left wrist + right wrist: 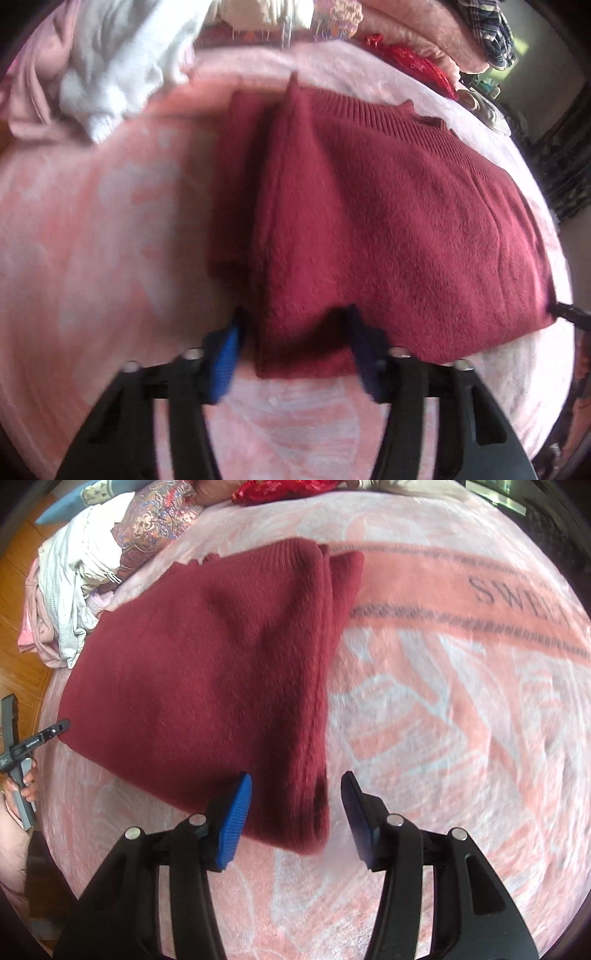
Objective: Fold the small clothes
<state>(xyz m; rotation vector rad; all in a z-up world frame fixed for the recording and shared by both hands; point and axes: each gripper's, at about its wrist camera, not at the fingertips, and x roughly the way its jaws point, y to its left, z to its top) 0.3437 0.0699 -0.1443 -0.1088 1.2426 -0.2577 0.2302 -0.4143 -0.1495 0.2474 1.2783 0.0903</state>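
Observation:
A dark red knitted sweater [388, 221] lies folded on a pink blanket [92, 240]. My left gripper [295, 325] is open, its blue pads [225, 362] on either side of the sweater's near left corner, with the fabric between them. In the right wrist view the same sweater [207, 672] lies at the left. My right gripper [297, 797] is open, its blue pads [232, 827] straddling the sweater's near right corner. The left gripper [59, 727] shows at the sweater's far left edge, in a hand.
A pile of white and pink clothes [110, 74] lies at the blanket's back left, also in the right wrist view [70, 590]. Red fabric [417, 62], a floral cushion [155, 520] and plaid cloth [484, 33] sit at the back. Wooden floor [18, 590] lies beyond the blanket's edge.

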